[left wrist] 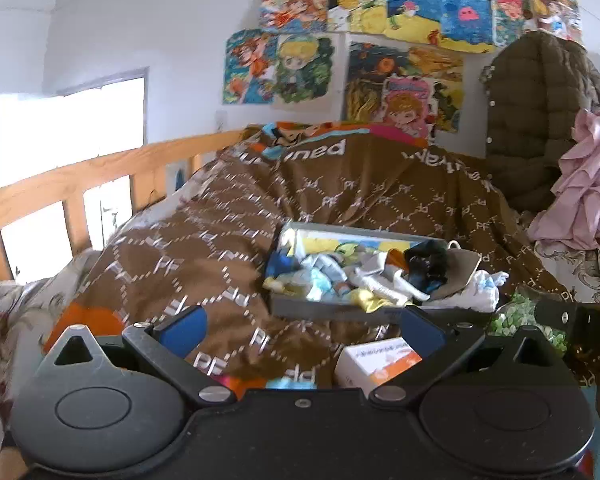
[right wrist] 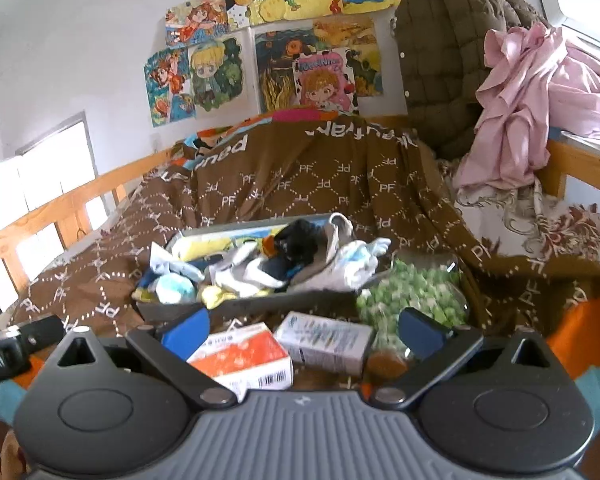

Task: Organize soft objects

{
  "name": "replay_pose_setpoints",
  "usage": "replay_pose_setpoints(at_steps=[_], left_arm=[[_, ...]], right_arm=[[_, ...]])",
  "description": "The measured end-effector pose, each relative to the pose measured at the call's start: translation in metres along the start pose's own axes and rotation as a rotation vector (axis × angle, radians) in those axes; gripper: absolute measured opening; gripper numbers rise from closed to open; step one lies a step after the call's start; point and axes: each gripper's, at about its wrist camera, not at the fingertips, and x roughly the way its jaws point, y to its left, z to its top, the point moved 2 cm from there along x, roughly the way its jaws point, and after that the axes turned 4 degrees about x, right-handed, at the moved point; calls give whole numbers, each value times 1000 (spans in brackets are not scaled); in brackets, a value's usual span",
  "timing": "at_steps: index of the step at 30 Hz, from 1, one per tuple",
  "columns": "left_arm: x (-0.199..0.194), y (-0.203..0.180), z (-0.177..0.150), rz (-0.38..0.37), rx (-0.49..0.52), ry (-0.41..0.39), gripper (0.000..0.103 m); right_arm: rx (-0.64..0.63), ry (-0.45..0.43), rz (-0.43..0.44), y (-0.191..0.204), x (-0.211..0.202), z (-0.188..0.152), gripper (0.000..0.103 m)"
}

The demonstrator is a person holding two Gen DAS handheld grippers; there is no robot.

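Both tongs are spread wide and empty, the left tongs and the right tongs hovering low over the brown bedspread. Just ahead of them sits a grey tray heaped with socks and soft cloths. An orange-and-white box lies between the right tongs' fingers, nearer than the tray.

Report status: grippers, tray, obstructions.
Left gripper and right gripper open, empty. Grey tray of jumbled socks untouched. Orange-white carton and clear bag of green sweets lie before it.
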Motion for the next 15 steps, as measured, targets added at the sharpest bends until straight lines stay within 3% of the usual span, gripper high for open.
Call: replay_pose_setpoints(at_steps=[15], left_arm=[[-36, 22, -35, 46, -38, 51, 102]], right_arm=[[-56, 29, -35, 21, -31, -29, 103]])
